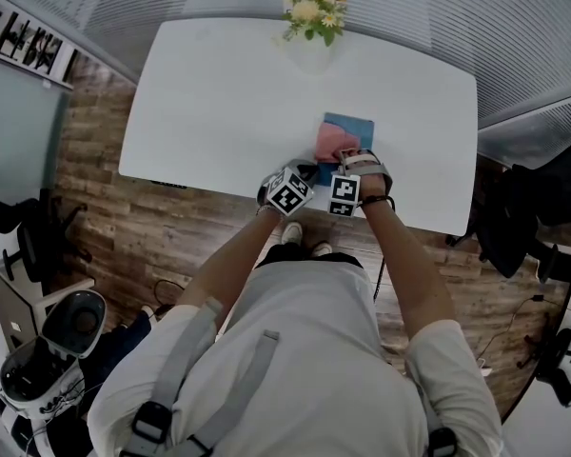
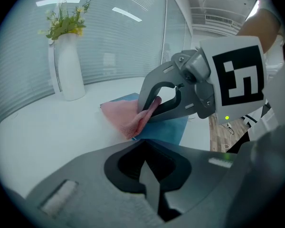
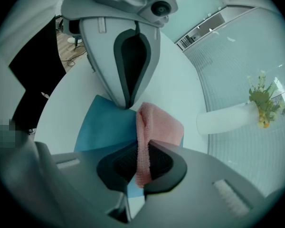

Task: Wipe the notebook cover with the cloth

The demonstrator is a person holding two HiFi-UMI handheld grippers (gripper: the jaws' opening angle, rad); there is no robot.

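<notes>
Right tool [image 3: 142, 167]: jaws clamped on the cloth [image 3: 159, 127]. The pink fabric runs up between the pads as a folded strip, then fans out beyond the tips.
Left tool [image 2: 147, 170]: jaws together, nothing between them. In the right gripper view its tips meet in a point at the notebook [image 3: 104, 127] edge; can't confirm contact from there.
Notebook: blue cover, flat on the white counter [image 1: 219, 93], on the near right part, close to the front edge.
Cloth position: free end lies on the notebook's right side and covers part of the cover. The blue left half is bare. In the head view the cloth sits on the notebook's near half, just ahead of the right tool.
The 2 tools are side by side, marker cubes almost touching, both pointing away from the person at the notebook.
The left gripper view shows the right tool tilted down, tips on the cloth, fabric bunched under them.
Other: 1 white vase [image 1: 309, 53] with yellow and white flowers [image 1: 314, 8] stands upright at the counter's far edge, well apart from the notebook.
</notes>
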